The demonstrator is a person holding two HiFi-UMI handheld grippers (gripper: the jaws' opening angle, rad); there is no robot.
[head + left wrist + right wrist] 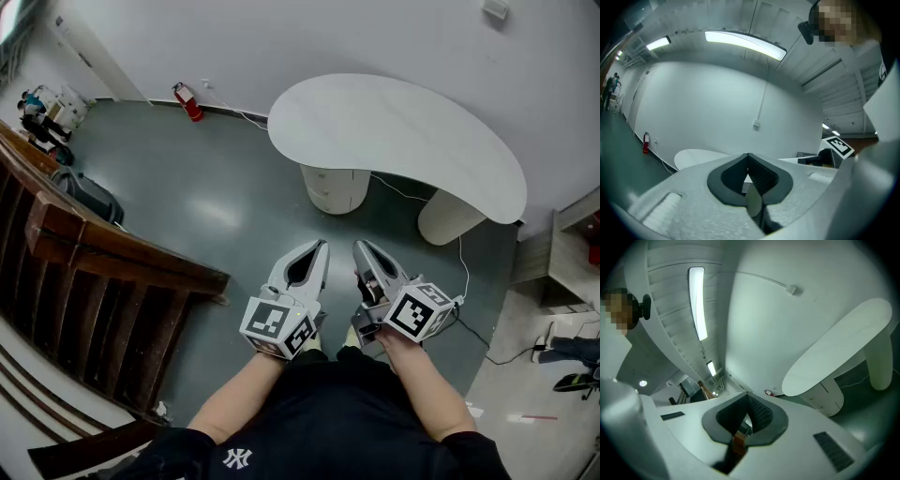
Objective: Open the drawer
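Drawer pedestal [335, 190] stands far off, under the desk [394, 131]. Both the left gripper [319, 248] and right gripper [363, 248] are clenched and empty. If they arrive unreleased, they would likely fail to grasp.

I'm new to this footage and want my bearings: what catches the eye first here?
The curved white desk against the far wall stands out, with a round drawer pedestal under its left end. In the foreground, the left gripper and right gripper are held side by side, both shut and empty, short of the desk. A dark wooden railing runs along the left.
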